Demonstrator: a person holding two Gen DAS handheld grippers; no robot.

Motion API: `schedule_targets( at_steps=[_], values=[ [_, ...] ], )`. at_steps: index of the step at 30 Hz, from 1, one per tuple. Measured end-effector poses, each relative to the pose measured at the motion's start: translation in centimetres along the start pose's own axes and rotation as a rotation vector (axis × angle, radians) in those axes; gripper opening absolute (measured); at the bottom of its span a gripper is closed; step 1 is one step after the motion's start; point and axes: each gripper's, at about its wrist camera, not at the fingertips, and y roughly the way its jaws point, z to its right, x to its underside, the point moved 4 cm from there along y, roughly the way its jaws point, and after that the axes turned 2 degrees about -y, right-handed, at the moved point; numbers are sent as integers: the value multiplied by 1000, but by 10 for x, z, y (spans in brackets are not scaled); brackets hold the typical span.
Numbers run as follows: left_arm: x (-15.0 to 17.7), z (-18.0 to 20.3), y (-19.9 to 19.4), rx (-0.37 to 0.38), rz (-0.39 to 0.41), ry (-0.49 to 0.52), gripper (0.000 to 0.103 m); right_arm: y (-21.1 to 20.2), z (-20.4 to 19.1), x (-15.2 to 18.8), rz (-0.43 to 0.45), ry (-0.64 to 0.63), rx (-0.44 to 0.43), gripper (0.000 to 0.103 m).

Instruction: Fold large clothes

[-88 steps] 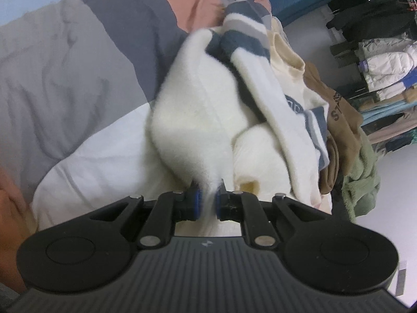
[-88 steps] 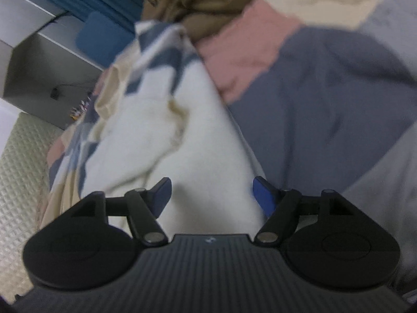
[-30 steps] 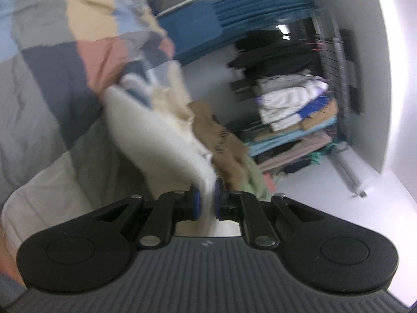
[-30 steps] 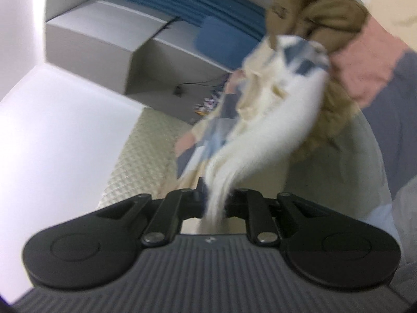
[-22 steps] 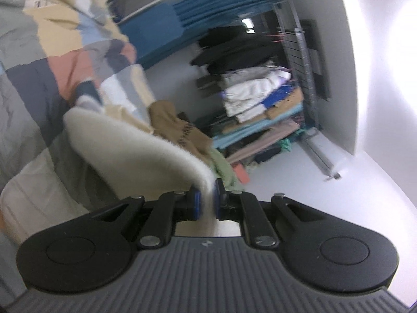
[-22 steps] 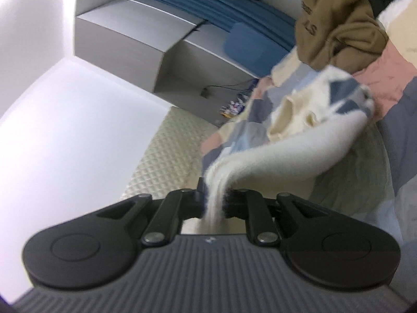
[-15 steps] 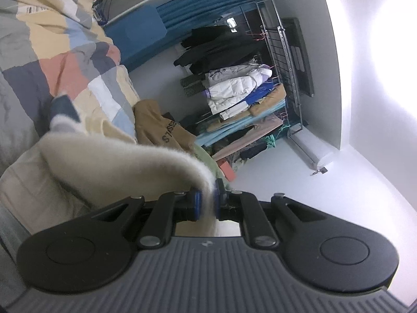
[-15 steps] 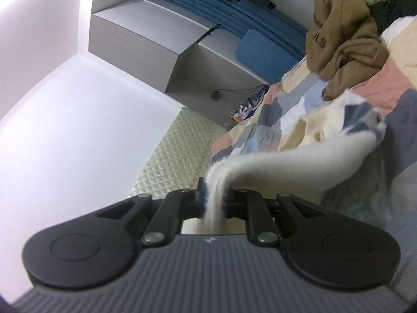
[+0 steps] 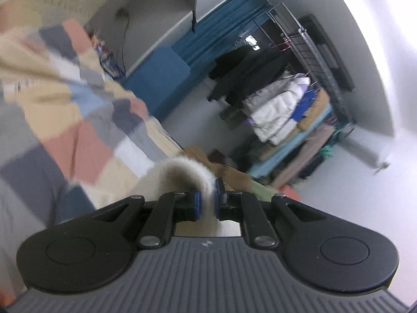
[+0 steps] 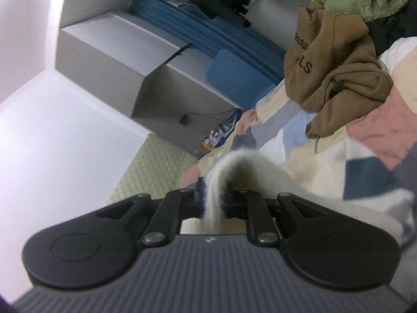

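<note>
Bright, fisheye-warped, motion-blurred left edge, blown-out walls

we are in a home bedroom: a bed with a patchwork quilt, a loaded clothes rack, blue curtains.

At the bottom middle, the left gripper pinches a fluffy white garment that bends away to the left. A patchwork blanket fills the left side. Coats hang on a rack in the upper right, beside blue curtains.
</note>
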Motion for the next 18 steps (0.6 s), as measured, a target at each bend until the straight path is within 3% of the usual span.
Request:
schedule_targets(
  at_steps=[9, 18],
  values=[
    [-13, -70, 151, -147, -40, -10, 13, 101, 56, -20, -10, -2, 109, 16],
    [13, -164, 247, -240, -174, -26, 13, 165, 145, -12, -95, 32, 197, 16]
  ],
)
